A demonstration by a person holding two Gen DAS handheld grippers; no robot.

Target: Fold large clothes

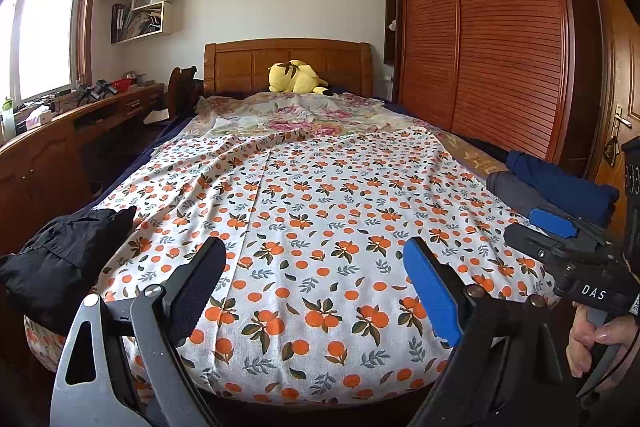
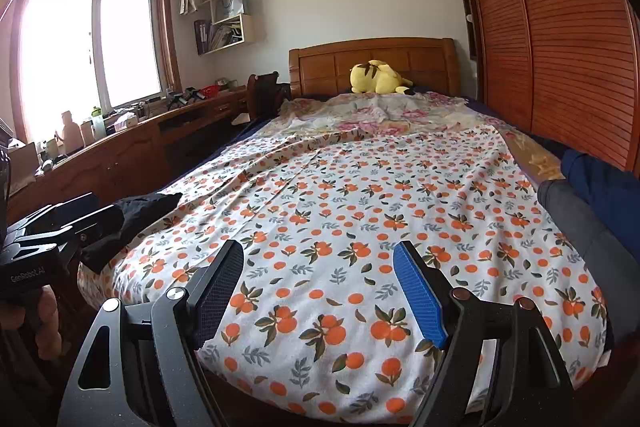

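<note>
The left gripper [image 1: 316, 251] fills the lower frame of its own view, jaws spread wide and empty. The right gripper [image 2: 320, 253] likewise gapes empty, its hand [image 1: 592, 341] at the lower right edge.

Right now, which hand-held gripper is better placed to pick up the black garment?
Left, probably: the black garment lies beside the open left hand-held gripper; the right hand-held gripper is farther away.
</note>
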